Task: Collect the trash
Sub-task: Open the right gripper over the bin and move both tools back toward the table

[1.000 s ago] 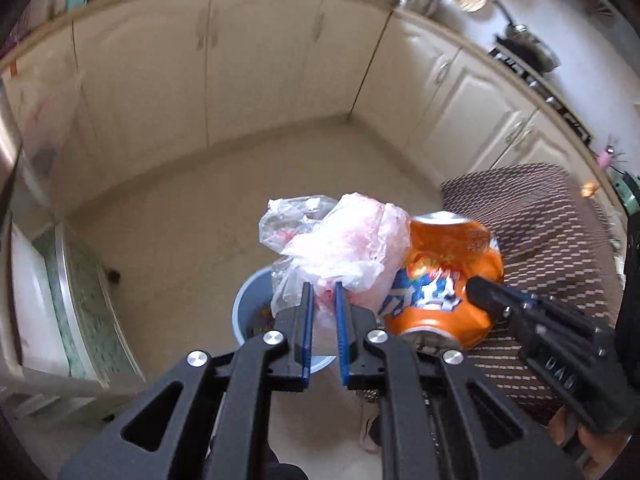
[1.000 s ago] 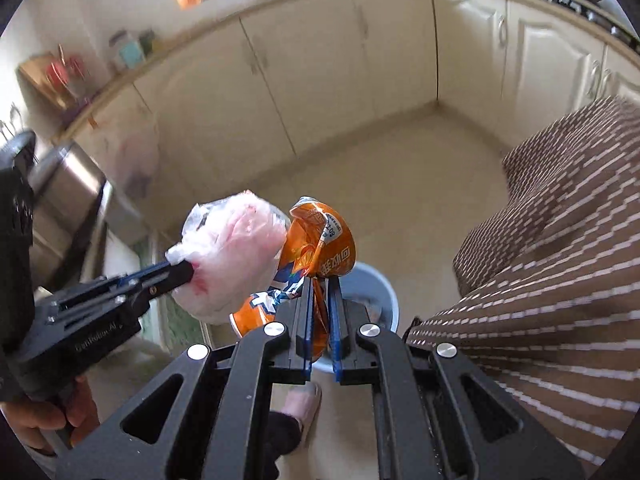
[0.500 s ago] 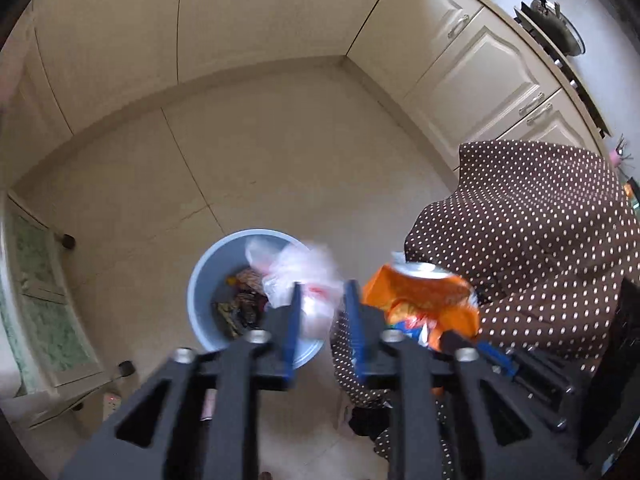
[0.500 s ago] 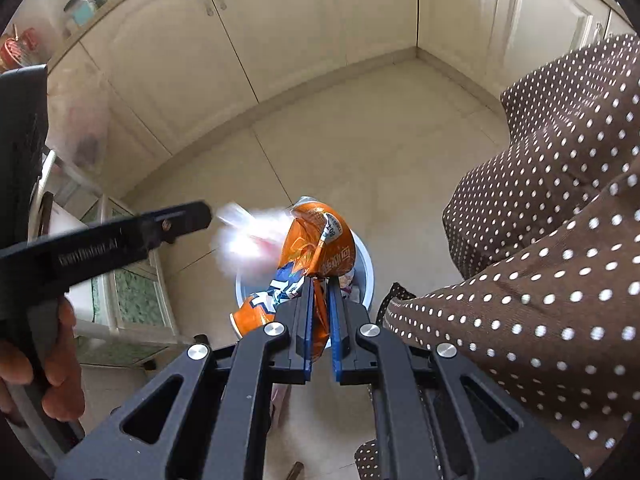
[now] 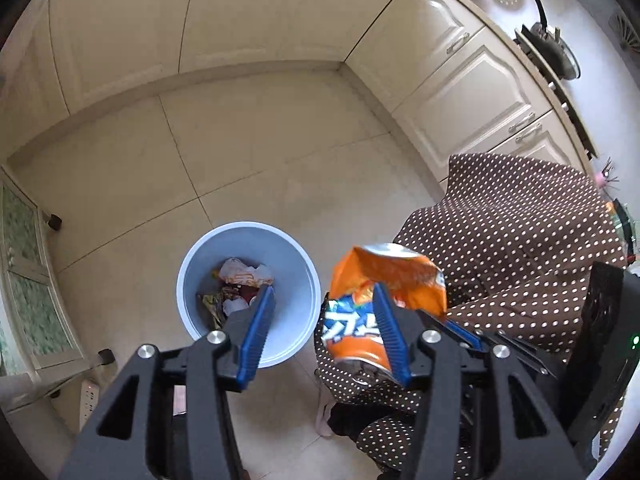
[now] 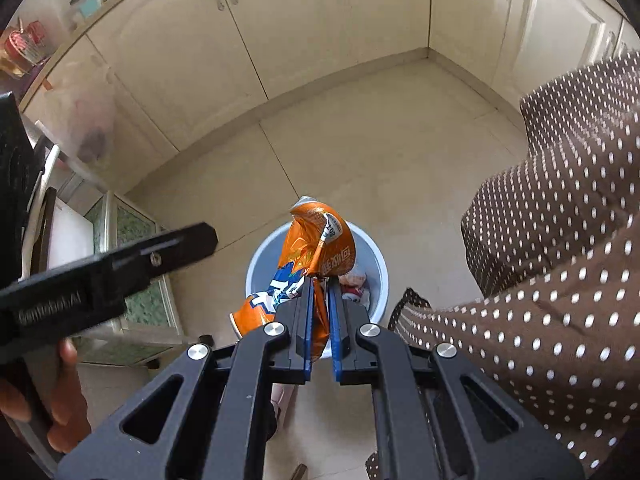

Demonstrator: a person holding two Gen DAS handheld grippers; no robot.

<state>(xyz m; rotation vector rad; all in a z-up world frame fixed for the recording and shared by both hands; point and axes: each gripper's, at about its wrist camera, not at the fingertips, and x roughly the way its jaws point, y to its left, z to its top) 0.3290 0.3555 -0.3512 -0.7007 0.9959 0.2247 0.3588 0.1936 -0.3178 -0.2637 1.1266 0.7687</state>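
A pale blue bin (image 5: 294,344) stands on the floor tiles below both grippers, with several wrappers inside. My left gripper (image 5: 323,288) hangs over its right rim, jaws opening, nothing between the blue pads. A pale crumpled bag (image 6: 353,279) lies in the bin (image 6: 378,276). My right gripper (image 6: 319,280) is shut on a crushed orange soda can (image 6: 320,240), held above the bin. In the left wrist view the can (image 5: 384,280) shows just behind the left gripper's right finger. The left gripper's finger (image 6: 160,256) reaches in from the left of the right wrist view.
A brown cloth with white dots (image 5: 520,248) hangs close on the right of the bin. Cream cabinets (image 5: 248,20) run along the far walls. A wheeled rack with glass panels (image 5: 24,280) stands left, with a power strip (image 5: 90,396) on the floor. A hand (image 6: 60,400) holds the left gripper.
The left jaws have spread apart and the pink-white bag has dropped out of them into the bin. Both grippers have sunk toward the bin. The can stays in the right gripper.
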